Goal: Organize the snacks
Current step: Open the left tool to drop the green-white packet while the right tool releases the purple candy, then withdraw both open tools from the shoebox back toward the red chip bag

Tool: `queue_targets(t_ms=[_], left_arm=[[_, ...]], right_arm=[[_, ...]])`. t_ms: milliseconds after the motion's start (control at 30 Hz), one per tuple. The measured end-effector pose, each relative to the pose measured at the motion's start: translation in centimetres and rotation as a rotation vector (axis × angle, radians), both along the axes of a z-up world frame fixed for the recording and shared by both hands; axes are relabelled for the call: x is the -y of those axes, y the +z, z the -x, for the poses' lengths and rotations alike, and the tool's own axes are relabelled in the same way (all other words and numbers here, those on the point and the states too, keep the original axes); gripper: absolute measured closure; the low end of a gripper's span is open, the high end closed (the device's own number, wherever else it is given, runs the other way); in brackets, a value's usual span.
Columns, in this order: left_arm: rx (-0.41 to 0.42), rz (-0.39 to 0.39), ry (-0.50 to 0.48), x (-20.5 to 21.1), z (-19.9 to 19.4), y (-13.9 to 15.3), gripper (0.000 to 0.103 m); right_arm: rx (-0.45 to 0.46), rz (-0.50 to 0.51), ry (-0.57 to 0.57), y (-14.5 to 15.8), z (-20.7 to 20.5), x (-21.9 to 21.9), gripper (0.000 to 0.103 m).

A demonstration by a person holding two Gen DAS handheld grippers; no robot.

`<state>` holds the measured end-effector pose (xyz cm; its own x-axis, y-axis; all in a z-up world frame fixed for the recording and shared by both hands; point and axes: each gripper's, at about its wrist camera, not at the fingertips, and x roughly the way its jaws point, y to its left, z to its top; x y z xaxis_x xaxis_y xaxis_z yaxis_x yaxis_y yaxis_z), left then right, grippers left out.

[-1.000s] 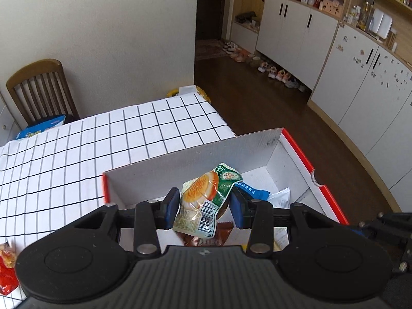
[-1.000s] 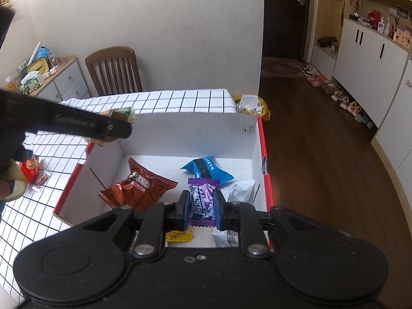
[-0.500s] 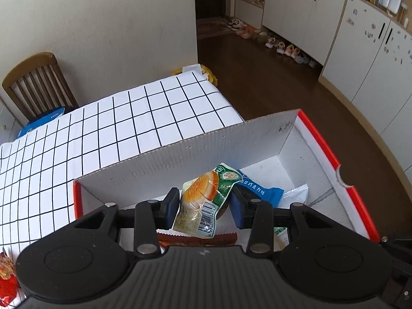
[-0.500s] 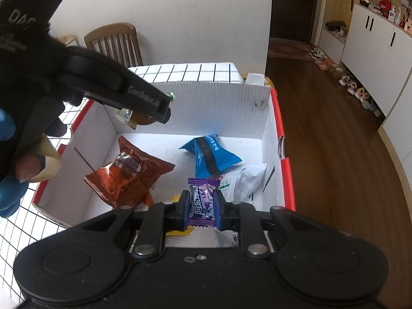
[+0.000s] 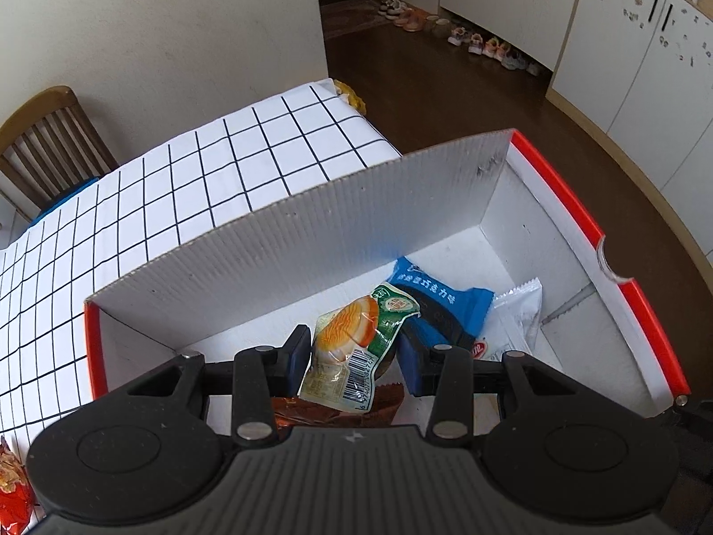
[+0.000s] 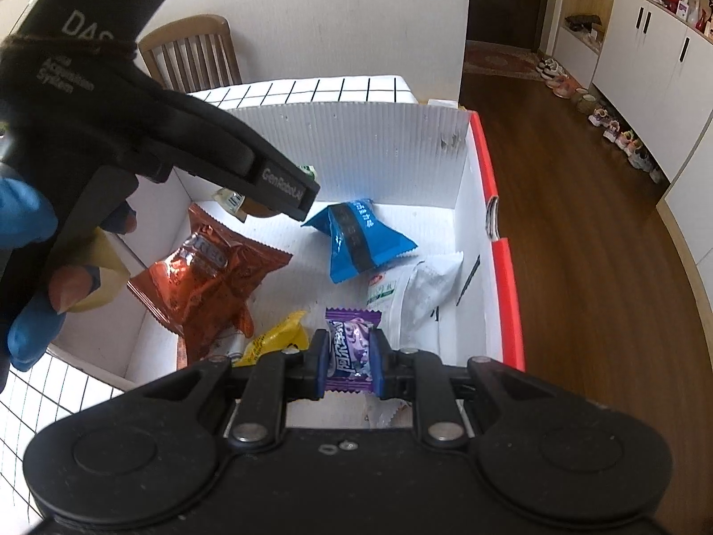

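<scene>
My left gripper (image 5: 354, 359) is shut on a green and orange snack packet (image 5: 352, 347) and holds it inside the white cardboard box (image 5: 285, 249) with red rims, above its floor. My right gripper (image 6: 347, 363) is shut on a purple candy packet (image 6: 350, 347) over the box's near edge. In the box lie a blue packet (image 6: 356, 240), an orange-red foil packet (image 6: 209, 276), a yellow packet (image 6: 276, 339) and a white packet (image 6: 414, 290). The left gripper body (image 6: 147, 133) fills the upper left of the right wrist view.
The box sits on a table with a white black-grid cloth (image 5: 178, 178), near its right end. A wooden chair (image 5: 49, 138) stands at the far side. A red snack (image 5: 11, 486) lies on the cloth at the left. Wooden floor (image 6: 601, 245) drops off right of the box.
My left gripper has moved forward and down into the box with the green packet. My right gripper has moved closer over the box with the purple packet still held.
</scene>
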<state>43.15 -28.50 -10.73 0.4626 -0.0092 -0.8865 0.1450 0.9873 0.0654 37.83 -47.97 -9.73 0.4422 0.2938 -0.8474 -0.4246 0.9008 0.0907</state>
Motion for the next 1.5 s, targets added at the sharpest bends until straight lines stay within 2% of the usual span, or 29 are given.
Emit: queue_targets(t_ms=[300,433,467,900,1500], left_arm=[[-0.019,-0.004,-0.005,0.2,0.5,-0.5,0.061],[0.012,0.006,-0.014,0.3,1.0,0.3,0.047],[0.021,0.011,-0.015,0.3,1.2,0.6,0.046],[0.096,0.053,0.006,-0.9,4.5,3.9,0.045],[0.208,0.137,0.086,-6.2,11.0,8.4,0.045]], right_arm=[[-0.019,0.007,-0.003,-0.5,0.2,0.3,0.083],[-0.022,0.002,-0.007,-0.4,0.4,0.4,0.08],[-0.022,0.001,-0.007,-0.4,0.4,0.4,0.08],[0.016,-0.041,-0.005,1.8,1.8,0.9,0.069],[0.115,-0.096,0.018,6.4,4.5,0.4,0.054]])
